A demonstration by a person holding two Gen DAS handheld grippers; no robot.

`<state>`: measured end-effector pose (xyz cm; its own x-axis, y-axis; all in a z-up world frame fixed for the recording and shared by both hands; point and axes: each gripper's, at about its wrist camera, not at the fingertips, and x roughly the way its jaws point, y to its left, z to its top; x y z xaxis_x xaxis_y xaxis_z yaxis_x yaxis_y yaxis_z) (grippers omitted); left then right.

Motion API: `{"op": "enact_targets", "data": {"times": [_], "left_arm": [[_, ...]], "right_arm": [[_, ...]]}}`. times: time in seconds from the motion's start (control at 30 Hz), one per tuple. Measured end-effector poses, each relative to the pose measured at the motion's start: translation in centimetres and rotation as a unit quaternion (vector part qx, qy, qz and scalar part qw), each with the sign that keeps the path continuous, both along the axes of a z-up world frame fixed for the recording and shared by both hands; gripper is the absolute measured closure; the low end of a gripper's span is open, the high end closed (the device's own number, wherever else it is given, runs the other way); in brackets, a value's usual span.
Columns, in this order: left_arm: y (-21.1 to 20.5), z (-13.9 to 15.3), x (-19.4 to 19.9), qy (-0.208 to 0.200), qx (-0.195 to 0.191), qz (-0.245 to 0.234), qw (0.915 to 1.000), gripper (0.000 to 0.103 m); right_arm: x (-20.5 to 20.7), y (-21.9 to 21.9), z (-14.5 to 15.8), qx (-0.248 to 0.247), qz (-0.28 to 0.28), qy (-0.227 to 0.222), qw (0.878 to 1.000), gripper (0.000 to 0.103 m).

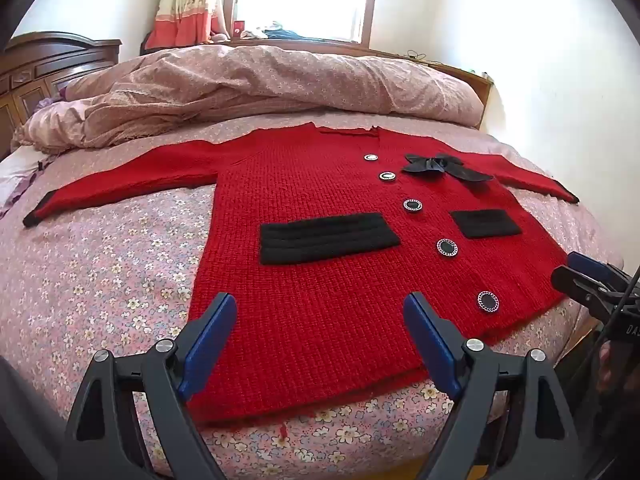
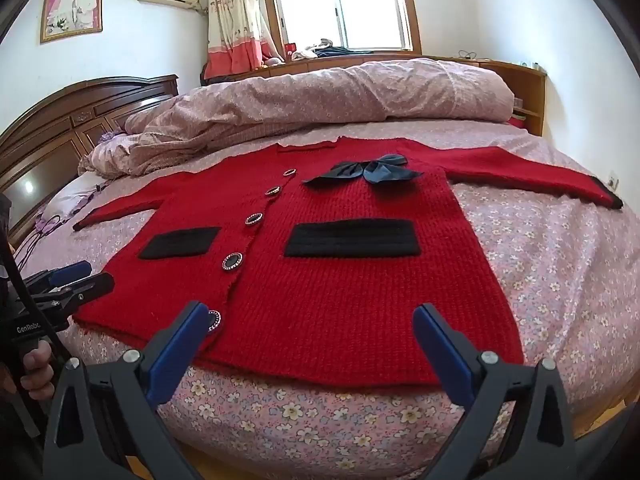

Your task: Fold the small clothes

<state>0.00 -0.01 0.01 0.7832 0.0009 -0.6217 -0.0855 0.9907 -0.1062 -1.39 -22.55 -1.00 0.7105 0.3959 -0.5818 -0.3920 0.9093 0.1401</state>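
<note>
A small red knit cardigan (image 1: 312, 196) with black pockets, round buttons and a black bow lies flat, face up, on the bed, both sleeves spread out sideways; it also shows in the right wrist view (image 2: 352, 288). My left gripper (image 1: 320, 312) is open and empty, hovering over the hem on the cardigan's left half. My right gripper (image 2: 308, 320) is open and empty above the hem on the right half. Each gripper shows at the edge of the other's view: the right one (image 1: 576, 276), the left one (image 2: 84, 276).
The bed has a pink floral sheet (image 1: 100, 264). A bunched pink duvet (image 1: 260, 76) lies behind the cardigan. A dark wooden headboard (image 2: 60, 120) is at the left, a window and curtain behind. The bed's near edge runs just under both grippers.
</note>
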Motion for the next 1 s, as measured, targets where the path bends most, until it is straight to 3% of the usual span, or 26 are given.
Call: {"op": "enact_targets", "data": {"times": [1.0], "left_arm": [[-0.14, -0.31, 0.14, 0.012, -0.004, 0.003, 0.9999, 0.022]], "right_arm": [[0.11, 0.83, -0.37, -0.011, 0.010, 0.002, 1.000, 0.000]]}}
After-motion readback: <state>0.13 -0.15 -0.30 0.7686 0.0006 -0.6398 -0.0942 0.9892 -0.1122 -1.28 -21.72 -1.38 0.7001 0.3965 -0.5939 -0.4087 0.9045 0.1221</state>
